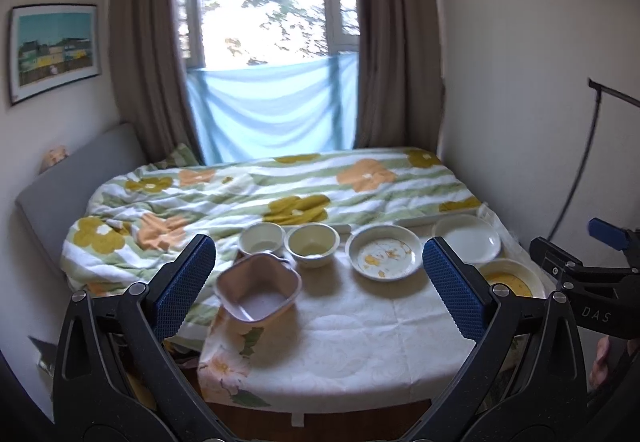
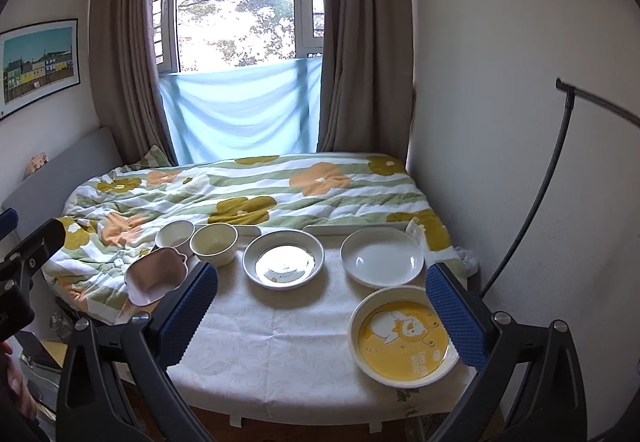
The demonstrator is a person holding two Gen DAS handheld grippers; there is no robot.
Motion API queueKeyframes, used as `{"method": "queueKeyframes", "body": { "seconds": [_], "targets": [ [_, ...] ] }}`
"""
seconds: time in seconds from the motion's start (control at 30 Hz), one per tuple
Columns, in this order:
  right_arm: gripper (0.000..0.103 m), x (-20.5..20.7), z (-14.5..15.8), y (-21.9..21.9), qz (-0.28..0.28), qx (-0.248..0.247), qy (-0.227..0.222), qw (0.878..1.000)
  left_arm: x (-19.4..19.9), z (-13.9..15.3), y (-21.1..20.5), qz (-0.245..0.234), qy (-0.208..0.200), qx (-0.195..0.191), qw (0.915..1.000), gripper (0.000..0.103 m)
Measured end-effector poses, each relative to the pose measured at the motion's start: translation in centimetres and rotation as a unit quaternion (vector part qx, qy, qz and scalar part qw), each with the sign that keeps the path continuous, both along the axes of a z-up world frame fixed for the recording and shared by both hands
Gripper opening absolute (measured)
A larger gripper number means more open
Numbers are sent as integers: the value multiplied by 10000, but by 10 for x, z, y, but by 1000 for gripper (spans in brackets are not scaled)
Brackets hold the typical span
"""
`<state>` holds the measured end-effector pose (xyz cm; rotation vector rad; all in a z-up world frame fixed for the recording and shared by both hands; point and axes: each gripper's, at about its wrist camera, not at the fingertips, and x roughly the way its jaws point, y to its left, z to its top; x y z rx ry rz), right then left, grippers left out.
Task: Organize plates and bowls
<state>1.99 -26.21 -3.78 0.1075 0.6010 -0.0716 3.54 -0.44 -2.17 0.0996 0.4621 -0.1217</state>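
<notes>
Left gripper (image 1: 318, 282) — jaws spread wide, nothing held, above the near edge of the table (image 1: 352, 342). Right gripper (image 2: 322, 314) — likewise wide apart and empty.

Items on the table, placed from the left gripper:
- Pink squarish bowl (image 1: 259, 292), just ahead of its left finger, tilted at the table's left edge.
- Two cream bowls (image 1: 262, 238) (image 1: 313, 244), side by side beyond the pink one.
- Patterned plate (image 1: 384, 256), ahead, between the fingers.

From the right gripper:
- Yellow cartoon plate (image 2: 404, 338), directly by its right finger, partly covered by it.
- Plain white plate (image 2: 382, 256), beyond the yellow one.

Behind the table — a bed with a flowered quilt (image 2: 248, 194).
</notes>
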Motion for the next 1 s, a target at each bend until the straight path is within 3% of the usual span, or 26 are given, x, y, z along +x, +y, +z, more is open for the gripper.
{"method": "queueKeyframes", "body": {
  "seconds": [0.13, 0.3, 0.4, 0.57, 0.67, 0.7, 0.83, 1.0],
  "targets": [
    [103, -9, -30, -26, -299, 661, 189, 9972, 19, -19, -15, -695, 302, -189, 9969, 103],
    [103, -14, -76, -71, -896, 521, 1012, 9894, 55, -59, -60, -1356, 936, -80, 9863, 103],
    [103, -16, -97, -103, -1104, 648, 1231, 9841, 86, -92, -93, -1822, 1603, -157, 9700, 103],
    [103, -4, -140, -165, -1219, 1639, 1599, 9658, 134, -153, -153, -2164, 2492, -99, 9439, 102],
    [102, 7, -170, -192, -1258, 1912, 1840, 9559, 157, -184, -184, -2336, 2952, -46, 9264, 101],
    [100, 11, -180, -199, -1255, 1972, 1927, 9530, 165, -196, -194, -2373, 3112, 10, 9202, 99],
    [75, 32, -211, -216, -1040, 2338, 2193, 9415, 193, -238, -222, -2468, 3728, 101, 8944, 79],
    [58, 57, -234, -226, -769, 2553, 2402, 9334, 210, -276, -247, -2552, 4130, 289, 8737, 61]
  ]
}}
